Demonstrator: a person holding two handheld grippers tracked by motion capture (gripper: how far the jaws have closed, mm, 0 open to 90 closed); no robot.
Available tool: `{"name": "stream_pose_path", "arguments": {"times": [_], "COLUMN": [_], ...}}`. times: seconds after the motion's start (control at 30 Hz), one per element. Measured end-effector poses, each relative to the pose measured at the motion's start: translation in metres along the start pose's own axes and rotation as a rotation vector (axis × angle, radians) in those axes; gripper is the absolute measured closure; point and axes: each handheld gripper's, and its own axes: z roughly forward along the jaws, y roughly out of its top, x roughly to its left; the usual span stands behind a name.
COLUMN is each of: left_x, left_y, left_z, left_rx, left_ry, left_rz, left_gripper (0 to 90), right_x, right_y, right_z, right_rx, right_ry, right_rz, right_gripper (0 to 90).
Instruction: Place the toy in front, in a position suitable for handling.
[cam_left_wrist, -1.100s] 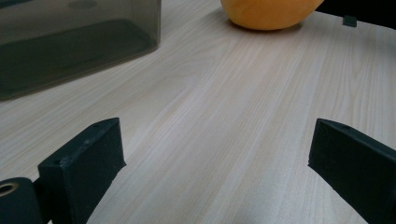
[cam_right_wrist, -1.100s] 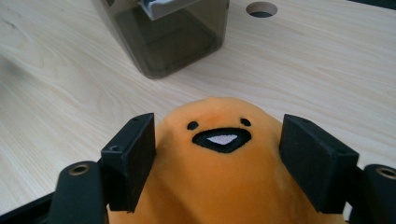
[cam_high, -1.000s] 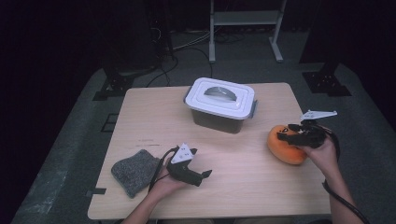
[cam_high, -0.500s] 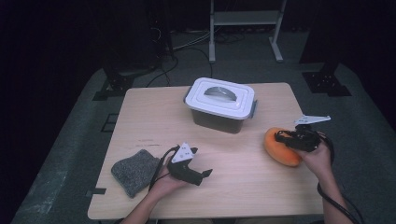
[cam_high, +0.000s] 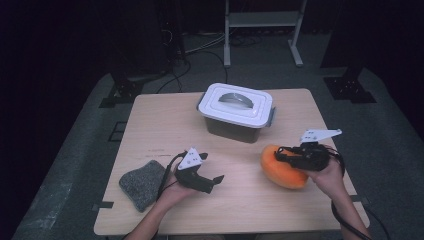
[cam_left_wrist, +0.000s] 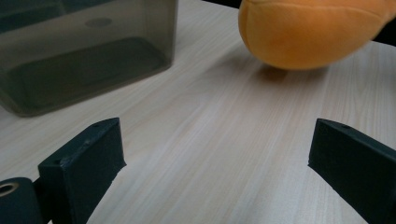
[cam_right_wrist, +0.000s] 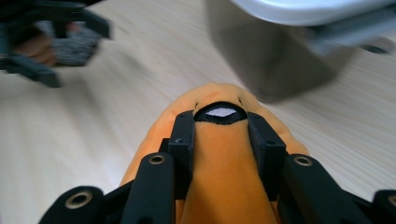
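Plush (cam_high: 282, 167), orange, sits at the table's (cam_high: 150, 120) right front, pinched between your right gripper's (cam_high: 281, 155) jaws. Your left gripper (cam_high: 212, 181) rests low at the front, jaws spread wide on nothing. Lidded bin (cam_high: 236, 111) stands behind; grey cloth (cam_high: 142, 182) lies beside your left hand (cam_high: 172, 189).

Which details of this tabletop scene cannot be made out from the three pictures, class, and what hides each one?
- Inside of the lidded plastic container: high view, covered by its white lid; left gripper view, tinted wall too murky.
- Orange plush toy's face: right gripper view, the right tool pinches it; the bottom edge cuts off its body.
- Grey knitted cloth: high view, too small to identify; right gripper view, blurred behind the left tool.
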Motion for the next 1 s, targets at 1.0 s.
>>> {"name": "stream_pose_path", "arguments": {"times": [1.0], "left_x": [0.024], "left_y": [0.006], "left_z": [-0.032], "left_rx": [-0.034], "left_ry": [0.018], "left_rz": [-0.007], "left_gripper": [2.9], "right_x": [0.049], "right_y": [0.016], "right_z": [0.083], "right_rx": [0.073], "right_ry": [0.176], "right_rz": [-0.123], "right_gripper": [56.7]}}
